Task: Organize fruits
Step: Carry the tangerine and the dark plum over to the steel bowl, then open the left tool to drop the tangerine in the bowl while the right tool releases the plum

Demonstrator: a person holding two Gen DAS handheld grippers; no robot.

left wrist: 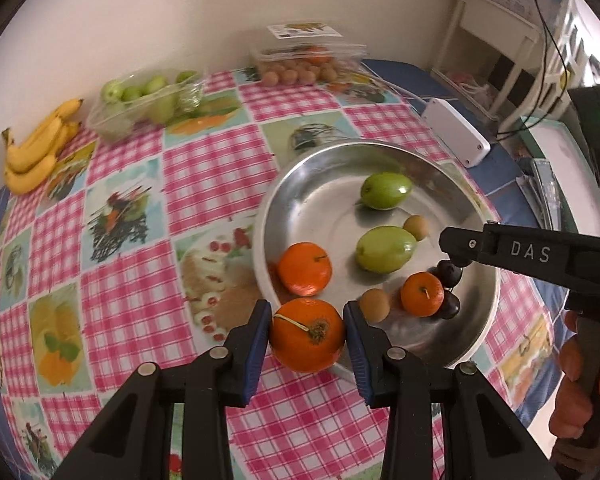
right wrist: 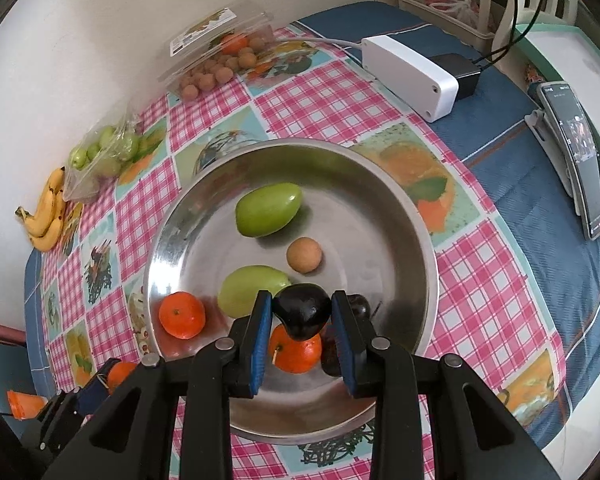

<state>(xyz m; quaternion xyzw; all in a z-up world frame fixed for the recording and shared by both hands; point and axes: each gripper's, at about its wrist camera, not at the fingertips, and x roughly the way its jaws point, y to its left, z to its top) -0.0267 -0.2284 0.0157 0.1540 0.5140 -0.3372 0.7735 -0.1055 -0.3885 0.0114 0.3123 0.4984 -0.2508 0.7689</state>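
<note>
My left gripper [left wrist: 307, 334] is shut on an orange mandarin [left wrist: 307, 335], held over the near rim of the steel bowl [left wrist: 284, 184]. In the right wrist view my right gripper [right wrist: 301, 316] is shut on a dark plum [right wrist: 302, 311] above the steel bowl [right wrist: 404, 216]. The bowl holds two green fruits [right wrist: 269, 209] [right wrist: 248, 290], two mandarins [right wrist: 181, 314] [right wrist: 296, 354], small brown round fruits [right wrist: 304, 255] and more dark plums [right wrist: 359, 307]. The right gripper's finger [left wrist: 460, 246] also shows in the left wrist view, over the dark plums [left wrist: 449, 273].
Along the wall lie bananas [left wrist: 36, 148], a clear tray of green fruit [left wrist: 144, 100] and a clear box of small brown fruit [left wrist: 300, 64]. A white box [right wrist: 410, 72] with cable and a phone on a stand [right wrist: 580, 156] sit right of the bowl. A hand [left wrist: 580, 392] grips the right tool.
</note>
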